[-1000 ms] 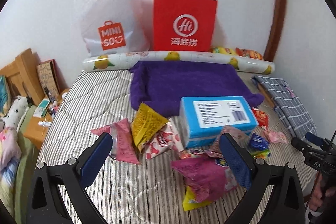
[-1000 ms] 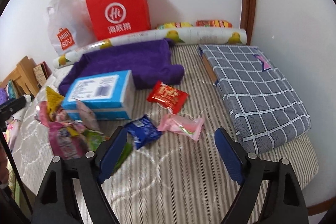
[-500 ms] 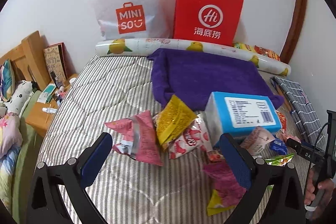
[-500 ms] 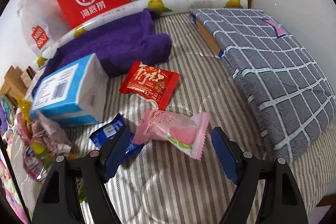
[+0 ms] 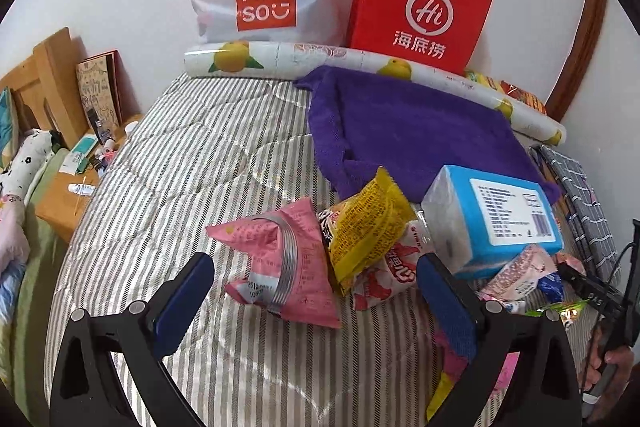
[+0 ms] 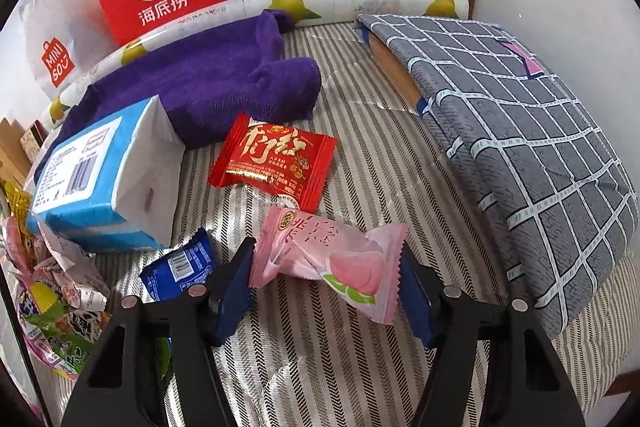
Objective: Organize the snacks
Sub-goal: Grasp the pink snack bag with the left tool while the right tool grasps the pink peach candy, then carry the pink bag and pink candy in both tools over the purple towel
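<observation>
As the right gripper (image 6: 326,281) is closing in over the striped bed (image 6: 360,155), its jaws are straddling a pink peach-print candy packet (image 6: 332,263), one pad at each crimped end. The packet is lying flat on the bed with its long axis running across the gap from jaw to jaw, tilted slightly down toward the right jaw. The jaws have just been narrowing with the packet between them; they are touching or nearly touching its ends, but a firm pinch is not yet evident. Just beyond the packet, a red foil snack (image 6: 274,161) is lying nearer the purple towel (image 6: 208,83), and a small blue wrapper (image 6: 180,267) is sitting just beside the left jaw. The left gripper (image 5: 314,301) is hovering with its jaws spread wide and holding nothing, above a pink chip bag (image 5: 280,263) that is leaning against a yellow pouch (image 5: 370,223) beside a blue tissue pack (image 5: 496,215). The right hand is plainly the nearer to the candy; the coming squeeze looks likely to crumple the packet lengthwise, so it may buckle upward.
</observation>
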`<state>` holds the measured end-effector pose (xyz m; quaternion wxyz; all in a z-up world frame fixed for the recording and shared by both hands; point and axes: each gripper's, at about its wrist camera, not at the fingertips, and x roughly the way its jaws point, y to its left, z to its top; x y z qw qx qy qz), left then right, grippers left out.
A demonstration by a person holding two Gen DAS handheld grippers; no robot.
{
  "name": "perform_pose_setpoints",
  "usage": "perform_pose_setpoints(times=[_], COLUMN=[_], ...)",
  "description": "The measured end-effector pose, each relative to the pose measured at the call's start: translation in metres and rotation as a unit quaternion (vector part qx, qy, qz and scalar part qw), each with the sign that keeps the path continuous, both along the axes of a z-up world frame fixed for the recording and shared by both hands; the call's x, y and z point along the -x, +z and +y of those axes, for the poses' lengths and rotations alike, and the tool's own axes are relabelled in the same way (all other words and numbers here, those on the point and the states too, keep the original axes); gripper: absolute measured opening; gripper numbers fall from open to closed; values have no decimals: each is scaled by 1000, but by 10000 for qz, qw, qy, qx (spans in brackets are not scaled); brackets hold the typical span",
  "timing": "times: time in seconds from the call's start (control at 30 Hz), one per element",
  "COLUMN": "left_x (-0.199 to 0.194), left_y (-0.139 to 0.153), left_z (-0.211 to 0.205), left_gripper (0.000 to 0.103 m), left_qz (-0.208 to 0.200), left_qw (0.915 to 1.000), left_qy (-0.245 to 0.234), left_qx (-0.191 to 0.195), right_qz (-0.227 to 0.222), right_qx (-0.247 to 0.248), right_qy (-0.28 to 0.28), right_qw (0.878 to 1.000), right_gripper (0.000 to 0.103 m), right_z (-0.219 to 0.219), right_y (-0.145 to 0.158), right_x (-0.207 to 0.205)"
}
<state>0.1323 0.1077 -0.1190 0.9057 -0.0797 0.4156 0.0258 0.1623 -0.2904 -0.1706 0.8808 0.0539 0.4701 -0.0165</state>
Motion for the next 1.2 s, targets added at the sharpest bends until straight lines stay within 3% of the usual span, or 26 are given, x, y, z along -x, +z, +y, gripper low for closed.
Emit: perform_pose_setpoints(times=[0.37,0.43,0.53,0.67,0.83,1.2], left_x=[-8,-11,-16,-19,-25,0], left_y=[-11,-15,-24,-32,-39,-13], left_z=[27,29,31,30,32,42], left_gripper=[99,88,79,77,54,50], left_qz=[86,184,354,381,463,269], left_qw=[9999,9998,9993,9988,9978,9985], left_qy=[103,41,-42,-123,-183,-168], left_qx=[33,-29,113,277,442,438], right_qz=[-174,-227,-286,-324,-345,-573], right_qx=[57,69,64,150,232,205], right_qy=[-62,-95,-84,-87,-131,-187], right_qw=[9998,9997,9995,9993,9991,9980], right_gripper=[66,66,66,66,66,65], right_z=[1,2,5,8,8,9], right_y=[15,18,22,27,33,63], right_x=[14,14,13,14,20,41])
